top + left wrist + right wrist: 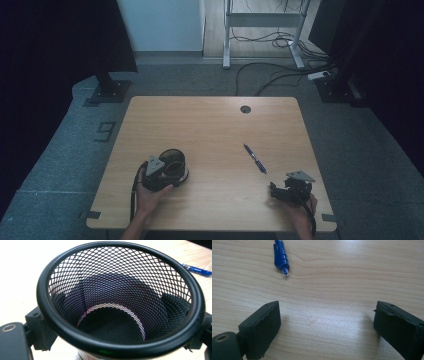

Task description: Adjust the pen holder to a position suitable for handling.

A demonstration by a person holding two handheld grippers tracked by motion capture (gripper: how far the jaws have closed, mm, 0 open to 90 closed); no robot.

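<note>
A black wire-mesh pen cup [173,164] stands upright near the front left of the wooden table [210,120]. My left gripper [161,172] is shut on the cup, with one jaw pressed on either side of its wall. In the left gripper view the cup [120,290] is empty and its rim faces the camera. A blue pen [255,158] lies flat right of the table's centre. My right gripper [276,192] rests near the front right corner, open, and the pen's tip [281,256] lies a short way ahead of its jaws.
A round cable hole [245,109] sits at the table's back edge. Beyond the table are a white desk frame [262,20], floor cables [280,70] and black stand bases [107,90] on grey carpet.
</note>
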